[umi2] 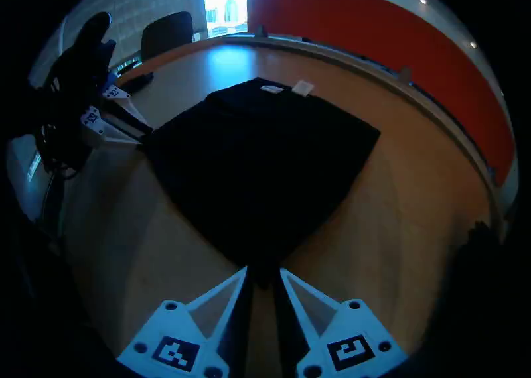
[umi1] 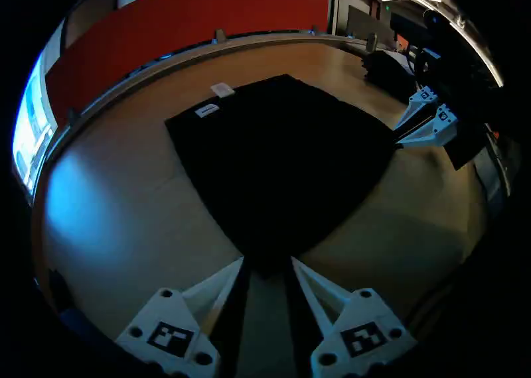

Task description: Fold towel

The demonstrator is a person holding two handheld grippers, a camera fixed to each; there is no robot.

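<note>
Wooden table [umi1: 119,199]: a broad curved top, backed by a red partition [umi1: 199,20] running from 9 to 1 o'clock in the left gripper view.

Black towel [umi1: 279,152]: spread flat on the middle of the table, one corner pointing toward me at 6 o'clock in each view.

Left gripper [umi1: 267,265]: at 6 o'clock in its own view, with my two fingers to either side of the near towel corner. In the right gripper view it sits at 9 o'clock, its tips converging on the towel's side corner.

Right gripper [umi2: 264,272]: at 6 o'clock in its own view, likewise set around a towel corner. The left gripper view shows it at 2 o'clock.

Both pairs of fingers appear to pinch the cloth, though dark pads against dark fabric leave the contact unclear.

Two white tags [umi1: 222,89]: at the towel's far corner, near 11 o'clock.
</note>
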